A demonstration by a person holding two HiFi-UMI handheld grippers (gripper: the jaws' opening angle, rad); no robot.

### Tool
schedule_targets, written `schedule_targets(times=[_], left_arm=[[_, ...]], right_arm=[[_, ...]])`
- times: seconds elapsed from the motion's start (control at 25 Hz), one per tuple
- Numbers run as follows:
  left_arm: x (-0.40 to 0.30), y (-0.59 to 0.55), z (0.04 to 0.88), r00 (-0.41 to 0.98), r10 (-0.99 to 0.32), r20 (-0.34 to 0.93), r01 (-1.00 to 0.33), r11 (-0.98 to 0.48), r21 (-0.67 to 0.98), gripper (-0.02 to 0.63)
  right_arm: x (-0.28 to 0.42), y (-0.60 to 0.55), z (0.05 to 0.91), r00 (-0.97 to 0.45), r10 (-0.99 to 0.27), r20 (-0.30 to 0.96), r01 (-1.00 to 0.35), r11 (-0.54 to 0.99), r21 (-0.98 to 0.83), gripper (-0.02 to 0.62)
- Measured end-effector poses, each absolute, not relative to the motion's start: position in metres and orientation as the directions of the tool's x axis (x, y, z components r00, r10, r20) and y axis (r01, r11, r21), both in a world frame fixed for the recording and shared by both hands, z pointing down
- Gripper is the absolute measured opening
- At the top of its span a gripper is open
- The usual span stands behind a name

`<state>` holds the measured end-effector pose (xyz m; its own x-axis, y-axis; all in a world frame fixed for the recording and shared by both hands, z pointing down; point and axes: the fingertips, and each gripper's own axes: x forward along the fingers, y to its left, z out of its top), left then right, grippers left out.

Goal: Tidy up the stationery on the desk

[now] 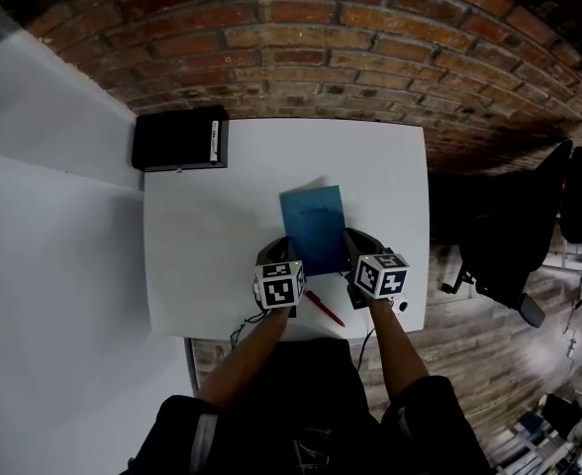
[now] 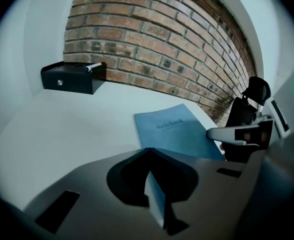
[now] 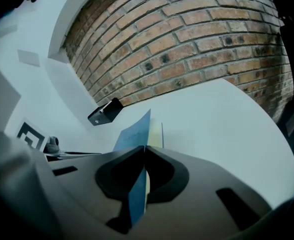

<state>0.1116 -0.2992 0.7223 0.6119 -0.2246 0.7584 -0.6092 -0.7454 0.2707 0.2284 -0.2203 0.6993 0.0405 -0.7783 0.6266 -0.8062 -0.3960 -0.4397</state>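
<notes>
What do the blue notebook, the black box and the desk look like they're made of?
Notebook: paper pages under a matte blue card cover, judging by the thin cover and pale page edges. Black box: matte metal or plastic, flat sharp-edged sides; unclear which. Desk: smooth white laminate, probably; even, seamless surface.

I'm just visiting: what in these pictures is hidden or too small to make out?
- Notebook: near edge, head view, covered by left gripper and right gripper.
- Its small print under the title: left gripper view, too small.
- Black box: contents, too dark and small in every view.
- Red pen: outside both gripper views.
- Small dark thing beside right gripper: head view, too small to name.
</notes>
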Motion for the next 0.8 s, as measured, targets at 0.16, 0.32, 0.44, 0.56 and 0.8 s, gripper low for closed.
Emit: schedule_targets(times=[0.16, 0.32, 0.44, 0.56, 0.8], left_arm=[[0.103, -0.298, 0.732, 0.59, -0.214, 0.778, -0.617, -0.741, 0.264, 0.015], [0.105, -0.296, 0.732, 0.607, -0.197, 0.77, -0.602, -0.746, 0.284, 0.018], [0.108, -0.293, 0.733, 0.617, -0.175, 0.767, -0.59, -0.748, 0.304, 0.032], [0.112, -0.29, 0.735, 0.627, -0.153, 0.764, -0.579, -0.747, 0.326, 0.072], [0.115, -0.287, 0.738, 0.632, -0.135, 0.763, -0.581, -0.735, 0.351, 0.084]], right_arm=[[0.229, -0.22, 0.705, 0.045, -0.767, 0.64, -0.812, -0.401, -0.424, 0.031], [0.23, -0.22, 0.712, 0.047, -0.749, 0.661, -0.827, -0.4, -0.394, 0.031], [0.228, -0.216, 0.721, 0.03, -0.723, 0.69, -0.833, -0.4, -0.382, 0.033], [0.225, -0.211, 0.731, 0.003, -0.701, 0.713, -0.831, -0.399, -0.388, 0.068], [0.219, -0.206, 0.742, -0.048, -0.697, 0.715, -0.792, -0.41, -0.453, 0.094]])
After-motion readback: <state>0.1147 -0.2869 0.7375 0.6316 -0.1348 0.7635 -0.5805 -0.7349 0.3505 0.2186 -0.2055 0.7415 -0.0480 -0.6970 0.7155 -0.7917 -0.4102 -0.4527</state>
